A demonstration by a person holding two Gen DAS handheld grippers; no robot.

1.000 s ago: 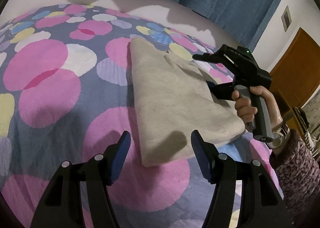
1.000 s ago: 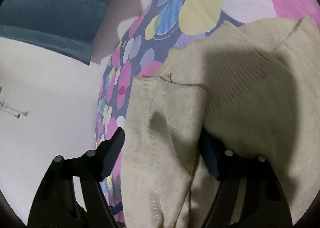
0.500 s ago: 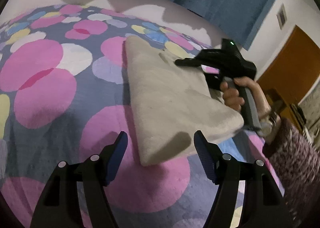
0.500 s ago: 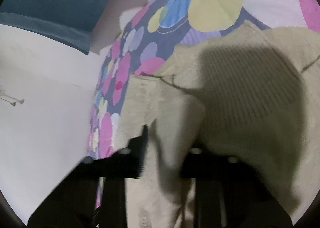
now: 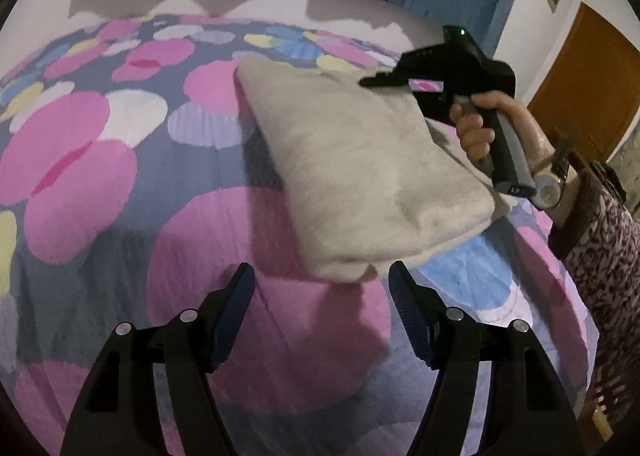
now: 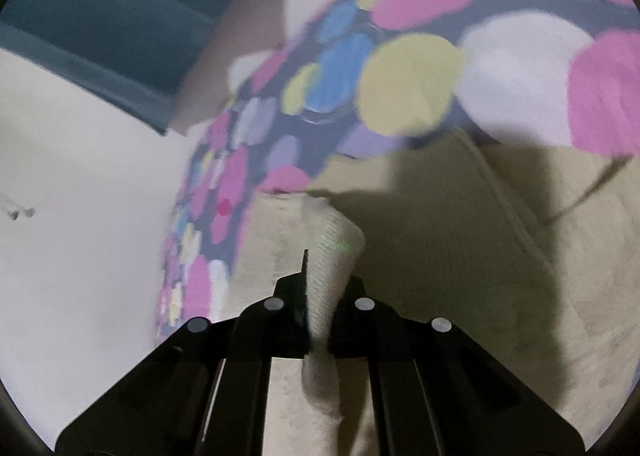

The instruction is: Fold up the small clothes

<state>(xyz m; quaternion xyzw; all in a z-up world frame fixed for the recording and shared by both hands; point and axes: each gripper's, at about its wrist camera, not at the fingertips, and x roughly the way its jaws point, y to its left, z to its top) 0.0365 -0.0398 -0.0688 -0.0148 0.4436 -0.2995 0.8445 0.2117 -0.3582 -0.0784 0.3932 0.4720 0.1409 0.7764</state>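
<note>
Running lengthwise away from the left tool point(image 5: 322, 314), the garment point(image 5: 360, 172).

The left claw point(image 5: 320, 292) stands spread, with bare bed point(image 5: 100, 184) ahead and to its left. The folded garment point(image 5: 360, 176) blocks the way straight ahead; the right claw point(image 5: 372, 82) and hand point(image 5: 480, 128) crowd its right side.

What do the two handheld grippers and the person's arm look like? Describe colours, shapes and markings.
Left gripper: black arms, silver rivets, ribbed blue jaws. Right gripper: black angular body, green light, grey handle. Right hand: bare, wristwatch, purple-patterned sleeve.
</note>
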